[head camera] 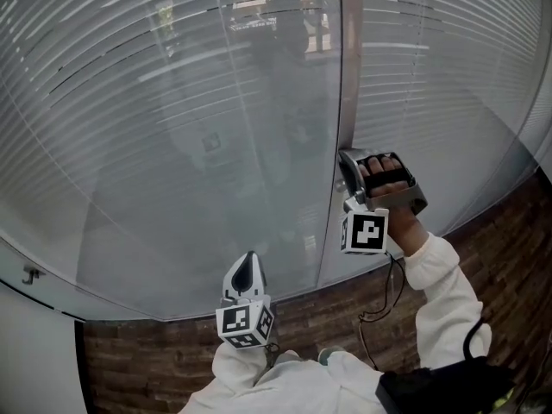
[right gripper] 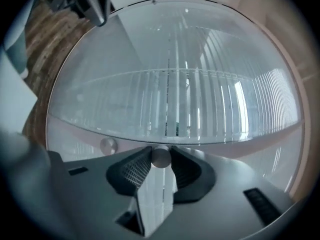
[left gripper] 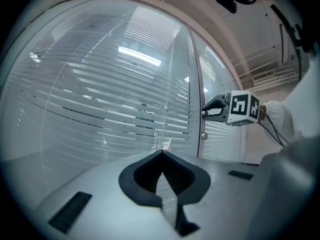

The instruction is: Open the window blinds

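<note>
One small metal knob [right gripper: 160, 156], low centre of the right gripper view, beside the blinds [head camera: 172, 102]: rigid, smooth, likely slippery; best held across its rim. Right gripper [head camera: 349, 169] clamps it; left gripper [left gripper: 161, 158] jaws together, empty

Knob [right gripper: 161, 156] between right gripper [head camera: 348, 166] jaws, blinds [head camera: 129, 102] behind it

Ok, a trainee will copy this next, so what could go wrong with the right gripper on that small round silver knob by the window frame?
The small round silver knob sits only at the tips of the right gripper, so it may slip out when worked. A second silver knob close beside it could be knocked or grabbed by mistake. The left gripper, shut and empty, points at the clear glass pane; a nudge forward might strike it.
</note>
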Demonstrator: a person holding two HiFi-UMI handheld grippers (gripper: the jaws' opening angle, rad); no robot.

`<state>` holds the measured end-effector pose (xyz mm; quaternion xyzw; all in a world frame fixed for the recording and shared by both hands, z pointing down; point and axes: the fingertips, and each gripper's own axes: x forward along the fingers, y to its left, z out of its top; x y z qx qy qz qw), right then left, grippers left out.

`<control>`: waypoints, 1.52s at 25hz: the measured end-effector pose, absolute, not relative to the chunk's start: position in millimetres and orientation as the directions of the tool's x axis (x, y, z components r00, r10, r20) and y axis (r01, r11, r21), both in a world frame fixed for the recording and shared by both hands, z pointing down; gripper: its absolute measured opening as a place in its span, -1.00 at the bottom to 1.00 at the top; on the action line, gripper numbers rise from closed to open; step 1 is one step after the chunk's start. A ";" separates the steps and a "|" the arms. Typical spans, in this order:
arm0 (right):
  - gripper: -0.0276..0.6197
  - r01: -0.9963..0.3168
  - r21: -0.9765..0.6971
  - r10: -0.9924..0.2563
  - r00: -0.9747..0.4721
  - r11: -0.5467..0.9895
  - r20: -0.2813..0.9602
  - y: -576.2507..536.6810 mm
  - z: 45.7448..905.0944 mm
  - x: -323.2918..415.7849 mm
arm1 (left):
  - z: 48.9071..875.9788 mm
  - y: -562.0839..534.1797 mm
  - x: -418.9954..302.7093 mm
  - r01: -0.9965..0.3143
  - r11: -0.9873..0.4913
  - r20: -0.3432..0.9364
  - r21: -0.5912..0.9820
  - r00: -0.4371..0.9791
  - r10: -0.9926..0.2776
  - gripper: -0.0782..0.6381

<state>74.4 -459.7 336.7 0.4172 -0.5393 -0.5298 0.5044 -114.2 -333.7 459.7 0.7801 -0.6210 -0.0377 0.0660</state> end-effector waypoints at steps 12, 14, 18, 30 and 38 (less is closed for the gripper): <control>-0.51 -0.763 0.603 -0.973 -0.199 0.231 0.120 -461.2 322.3 81.5 | 456.9 -333.1 -115.2 -0.961 -0.234 0.014 0.145 0.239 -0.971 -0.78; -0.51 -0.838 0.490 -0.971 -0.209 0.239 0.116 -461.8 321.1 83.4 | 456.6 -332.7 -113.0 -0.959 -0.240 0.012 0.148 0.245 -0.970 -0.78; -0.51 -0.950 0.175 -0.965 -0.246 0.258 0.090 -465.0 321.3 91.0 | 458.0 -330.9 -111.1 -0.956 -0.249 0.012 0.153 0.254 -0.967 -0.78; -0.51 -0.607 -0.751 -0.943 -0.326 0.259 -0.061 -466.7 323.7 104.1 | 457.8 -327.2 -122.6 -0.959 -0.236 0.012 0.159 0.240 -0.971 -0.78; -0.51 -0.325 -0.925 -0.951 -0.292 0.196 -0.099 -466.6 329.7 108.3 | 458.1 -327.2 -130.6 -0.961 -0.225 0.012 0.161 0.230 -0.973 -0.78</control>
